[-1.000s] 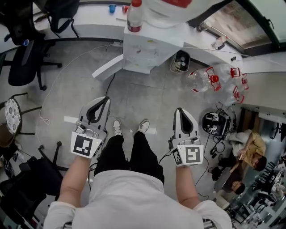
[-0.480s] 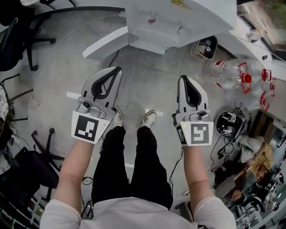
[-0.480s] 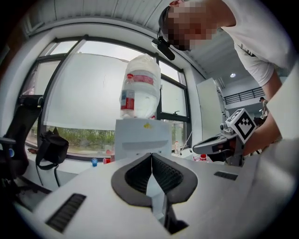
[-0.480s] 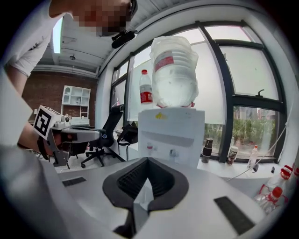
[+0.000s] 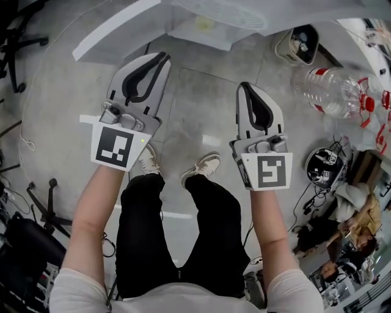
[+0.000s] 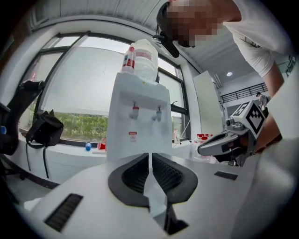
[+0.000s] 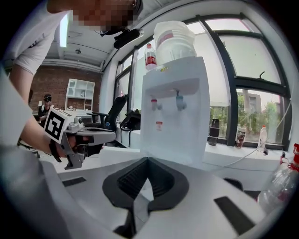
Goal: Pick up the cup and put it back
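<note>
A small blue cup (image 6: 88, 146) and a red cup (image 6: 101, 145) stand on the window ledge left of the white water dispenser (image 6: 140, 121), far from both grippers. The head view shows neither cup. My left gripper (image 5: 160, 56) is shut with nothing between its jaws and hangs over the floor in front of the dispenser (image 5: 208, 18). My right gripper (image 5: 246, 85) is also shut and empty, level beside it. Each gripper view faces the dispenser (image 7: 177, 116) over closed jaws, at the left gripper (image 6: 149, 154) and at the right gripper (image 7: 147, 159).
A small bottle (image 7: 150, 57) and a big water jug (image 7: 173, 37) sit on top of the dispenser. Empty water jugs (image 5: 330, 92) and a bin (image 5: 302, 43) lie on the floor at right. A helmet (image 5: 324, 168) and a seated person (image 5: 360, 214) are further right, a chair base (image 5: 43, 208) at left.
The head view has tipped down toward the floor, and the dispenser's top with its bottle has slid out of frame. Both grippers stay shut and now appear larger, closer to the dispenser's base.
</note>
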Motion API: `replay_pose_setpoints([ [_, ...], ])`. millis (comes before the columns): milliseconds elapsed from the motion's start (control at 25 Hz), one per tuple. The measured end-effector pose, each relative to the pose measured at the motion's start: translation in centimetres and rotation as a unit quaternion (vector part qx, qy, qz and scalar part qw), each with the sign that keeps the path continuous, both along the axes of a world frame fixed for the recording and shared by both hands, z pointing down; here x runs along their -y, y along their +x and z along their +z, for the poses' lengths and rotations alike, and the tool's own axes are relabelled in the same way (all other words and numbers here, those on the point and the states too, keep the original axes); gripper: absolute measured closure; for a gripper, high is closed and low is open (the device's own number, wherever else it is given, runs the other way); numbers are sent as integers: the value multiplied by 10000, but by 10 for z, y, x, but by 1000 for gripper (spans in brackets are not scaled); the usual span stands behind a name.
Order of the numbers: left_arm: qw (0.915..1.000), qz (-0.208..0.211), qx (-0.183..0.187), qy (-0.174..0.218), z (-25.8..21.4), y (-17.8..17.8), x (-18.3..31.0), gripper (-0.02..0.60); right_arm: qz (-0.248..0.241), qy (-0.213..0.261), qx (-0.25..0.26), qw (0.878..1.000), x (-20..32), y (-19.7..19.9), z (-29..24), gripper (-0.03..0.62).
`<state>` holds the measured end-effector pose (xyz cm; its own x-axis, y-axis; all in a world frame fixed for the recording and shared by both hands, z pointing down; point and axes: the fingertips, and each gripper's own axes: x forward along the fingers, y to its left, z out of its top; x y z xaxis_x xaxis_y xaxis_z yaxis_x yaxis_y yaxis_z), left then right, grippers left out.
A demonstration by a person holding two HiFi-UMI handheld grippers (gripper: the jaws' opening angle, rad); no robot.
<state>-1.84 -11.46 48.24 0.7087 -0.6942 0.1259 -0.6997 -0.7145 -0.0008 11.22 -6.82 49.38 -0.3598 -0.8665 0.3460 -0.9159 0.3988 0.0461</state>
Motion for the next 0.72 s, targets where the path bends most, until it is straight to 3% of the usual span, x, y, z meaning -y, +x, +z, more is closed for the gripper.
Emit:
replay_pose_setpoints([
  [240,9998,30,169,-104,102,18,15,553,-249,233,-106,9994,16,3,72,574],
  [320,9997,67,153,-180,132,25,20,526,-331,303,-142,9989,20,4,95,574],
  [720,9997,121,169,-151,234,48,69,473,-589,457,9,9972,37,10,187,574],
])
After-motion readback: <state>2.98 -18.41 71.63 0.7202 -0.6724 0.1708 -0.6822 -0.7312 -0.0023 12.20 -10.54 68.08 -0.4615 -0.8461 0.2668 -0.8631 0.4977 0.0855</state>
